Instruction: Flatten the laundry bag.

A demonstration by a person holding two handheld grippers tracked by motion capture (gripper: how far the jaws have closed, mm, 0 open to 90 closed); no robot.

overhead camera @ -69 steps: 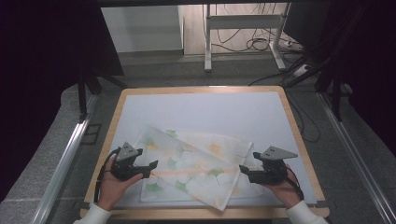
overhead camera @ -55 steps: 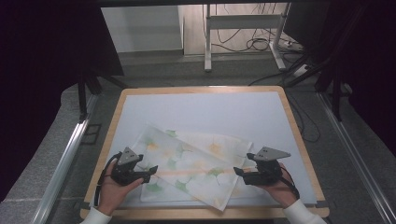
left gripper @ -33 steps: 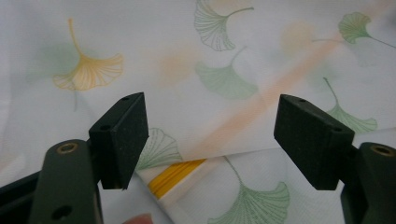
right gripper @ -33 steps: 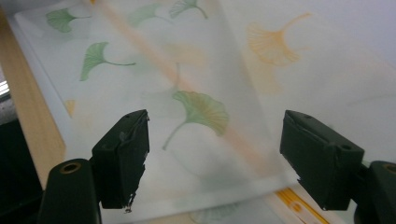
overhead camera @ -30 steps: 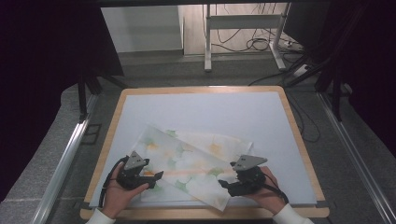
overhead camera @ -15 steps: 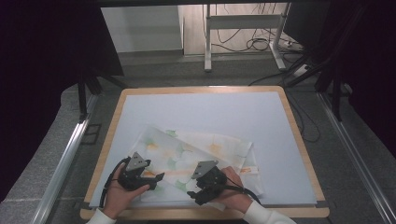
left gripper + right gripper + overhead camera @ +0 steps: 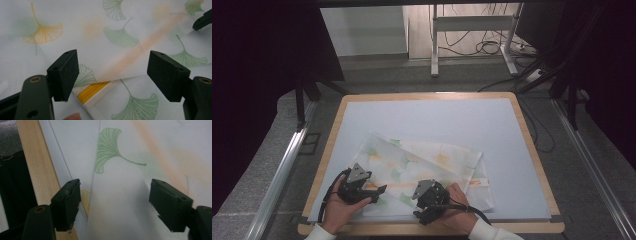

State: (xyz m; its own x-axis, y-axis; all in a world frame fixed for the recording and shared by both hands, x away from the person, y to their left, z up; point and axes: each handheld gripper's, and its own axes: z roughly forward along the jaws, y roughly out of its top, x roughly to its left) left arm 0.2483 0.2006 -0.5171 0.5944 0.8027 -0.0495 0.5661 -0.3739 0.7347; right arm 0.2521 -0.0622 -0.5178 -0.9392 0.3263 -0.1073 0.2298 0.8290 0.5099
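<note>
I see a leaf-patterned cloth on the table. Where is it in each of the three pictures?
High view: the cloth lies folded at the near middle of the table.
Left gripper view: the cloth spreads behind the open jaws, a folded edge low between them.
Right gripper view: the cloth covers the middle and right, beside the table's wooden rim.
Shared landmark: its orange stripe.

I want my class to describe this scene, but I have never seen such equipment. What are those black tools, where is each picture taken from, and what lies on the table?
A person holds a hand-operated two-jaw tool in each hand: the left gripper and the right gripper. The high view looks down on the table. The two close pictures come from cameras riding on each gripper, looking along its black jaws. On the table lies a thin white cloth printed with green and orange leaves, partly folded. Both grippers stand open over the cloth; neither holds it.
</note>
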